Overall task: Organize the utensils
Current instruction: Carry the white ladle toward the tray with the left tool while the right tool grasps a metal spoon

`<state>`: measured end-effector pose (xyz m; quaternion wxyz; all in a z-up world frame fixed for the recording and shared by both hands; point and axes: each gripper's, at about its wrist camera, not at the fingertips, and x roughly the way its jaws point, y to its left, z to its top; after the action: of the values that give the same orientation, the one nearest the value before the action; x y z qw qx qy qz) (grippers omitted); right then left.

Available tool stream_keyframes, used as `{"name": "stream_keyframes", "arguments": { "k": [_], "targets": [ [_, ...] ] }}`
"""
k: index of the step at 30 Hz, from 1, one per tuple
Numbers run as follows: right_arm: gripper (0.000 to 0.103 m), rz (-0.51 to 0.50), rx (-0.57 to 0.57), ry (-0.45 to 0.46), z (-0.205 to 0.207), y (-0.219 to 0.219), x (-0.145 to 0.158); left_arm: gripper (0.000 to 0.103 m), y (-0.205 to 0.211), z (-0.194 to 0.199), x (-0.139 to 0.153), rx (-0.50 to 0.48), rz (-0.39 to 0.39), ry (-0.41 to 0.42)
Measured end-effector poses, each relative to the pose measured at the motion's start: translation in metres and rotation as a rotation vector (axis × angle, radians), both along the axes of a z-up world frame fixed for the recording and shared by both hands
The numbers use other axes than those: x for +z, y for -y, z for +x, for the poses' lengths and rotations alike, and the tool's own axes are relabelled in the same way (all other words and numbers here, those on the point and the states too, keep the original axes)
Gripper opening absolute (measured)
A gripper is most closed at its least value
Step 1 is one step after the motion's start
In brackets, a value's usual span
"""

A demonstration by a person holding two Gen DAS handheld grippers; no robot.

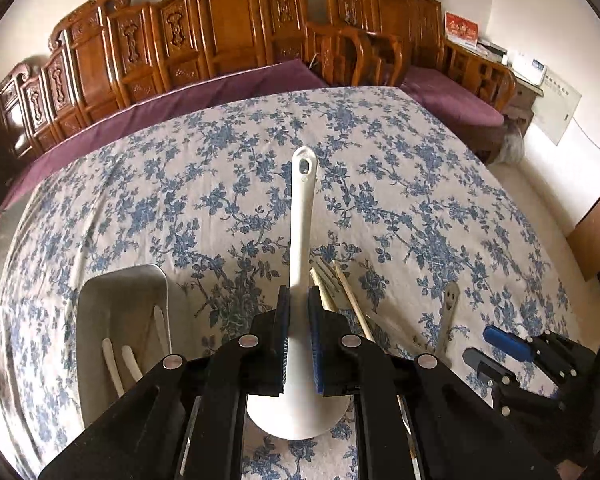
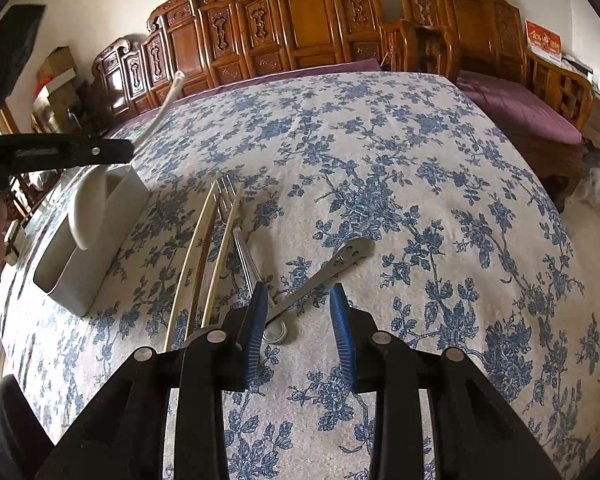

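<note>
Left tool (image 1: 299,300) clamped on white spoon (image 1: 302,216), handle up centre frame, bowl low behind pads. White holder (image 1: 100,300) lower left. Chopsticks (image 1: 350,292) just right of the pads. Right tool (image 2: 299,300) part open, nothing gripped, above fork (image 2: 236,220) and metal spoon (image 2: 332,266) on floral tabletop (image 2: 420,160).

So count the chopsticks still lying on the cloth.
2: the chopsticks lie side by side between the white holder and the fork. Their near ends hide behind the right gripper.
</note>
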<state>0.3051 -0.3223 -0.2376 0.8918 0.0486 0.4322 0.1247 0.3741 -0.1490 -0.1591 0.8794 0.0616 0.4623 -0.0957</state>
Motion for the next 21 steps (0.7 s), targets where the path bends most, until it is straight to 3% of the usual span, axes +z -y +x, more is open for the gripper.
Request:
{"name": "stream_keyframes", "arguments": {
  "k": [3, 6, 12, 19, 21],
  "targets": [
    [0.035, 0.008, -0.002, -0.012, 0.002, 0.001, -0.003, 0.008, -0.002, -0.008, -0.002, -0.012, -0.004, -0.006],
    [0.044, 0.011, 0.007, -0.045, 0.005, -0.002, -0.009, 0.008, -0.004, -0.019, -0.009, -0.024, -0.013, -0.021],
    [0.044, 0.010, 0.042, -0.073, -0.002, -0.018, -0.015, 0.008, -0.005, -0.047, -0.019, -0.051, -0.043, -0.037],
    [0.047, -0.057, 0.090, -0.103, -0.004, -0.042, -0.026, 0.008, -0.015, -0.074, -0.023, -0.054, -0.074, -0.043],
    [0.053, -0.088, 0.109, -0.095, -0.005, -0.050, -0.027, 0.008, -0.020, -0.080, -0.024, -0.049, -0.082, -0.048]
  ]
}}
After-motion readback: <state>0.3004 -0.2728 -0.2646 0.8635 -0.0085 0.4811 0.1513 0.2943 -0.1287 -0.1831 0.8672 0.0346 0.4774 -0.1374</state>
